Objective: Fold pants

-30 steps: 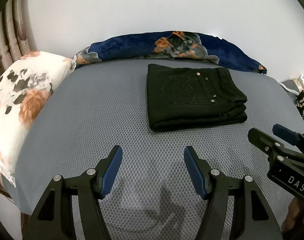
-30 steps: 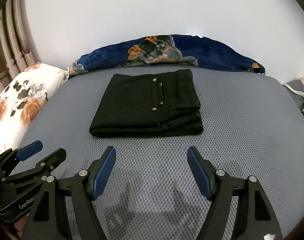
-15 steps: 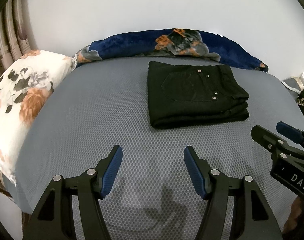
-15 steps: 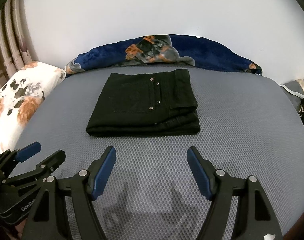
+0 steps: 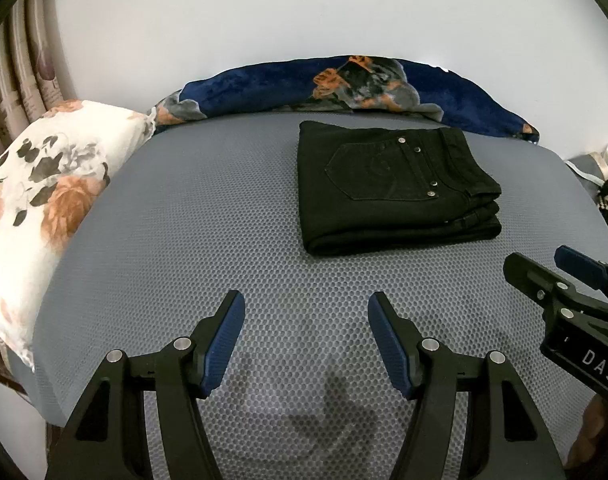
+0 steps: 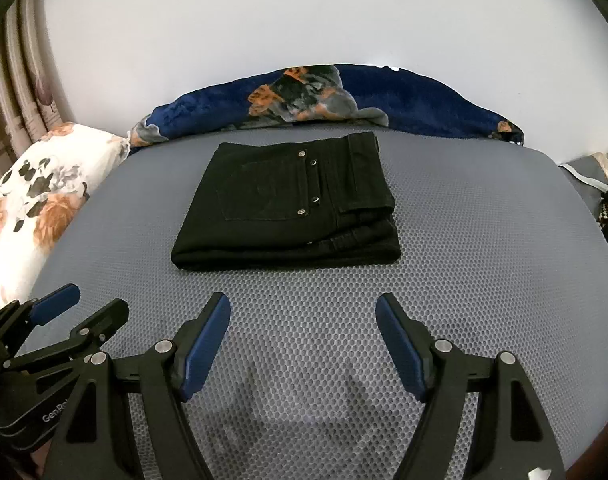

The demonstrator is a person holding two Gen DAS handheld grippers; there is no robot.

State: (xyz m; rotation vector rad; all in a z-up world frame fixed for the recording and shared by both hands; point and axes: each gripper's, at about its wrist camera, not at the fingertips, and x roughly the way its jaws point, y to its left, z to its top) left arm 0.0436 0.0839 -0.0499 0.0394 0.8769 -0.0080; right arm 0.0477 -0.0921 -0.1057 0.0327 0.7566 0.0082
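Matt black denim pants point(image 5: 391, 196) — honeycomb-mesh mattress point(image 5: 208, 248).

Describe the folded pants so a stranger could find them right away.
Start at the grey mesh-covered bed against the white wall. Near its far edge, just in front of the long navy floral blanket, lie the black pants, folded into a thick rectangle. They are the only plain black item, with silver rivets around a back pocket facing up.

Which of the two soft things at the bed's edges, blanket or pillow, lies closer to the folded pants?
The dark blue floral blanket, bunched along the far edge just behind the black pants; the white floral pillow sits off to the left.
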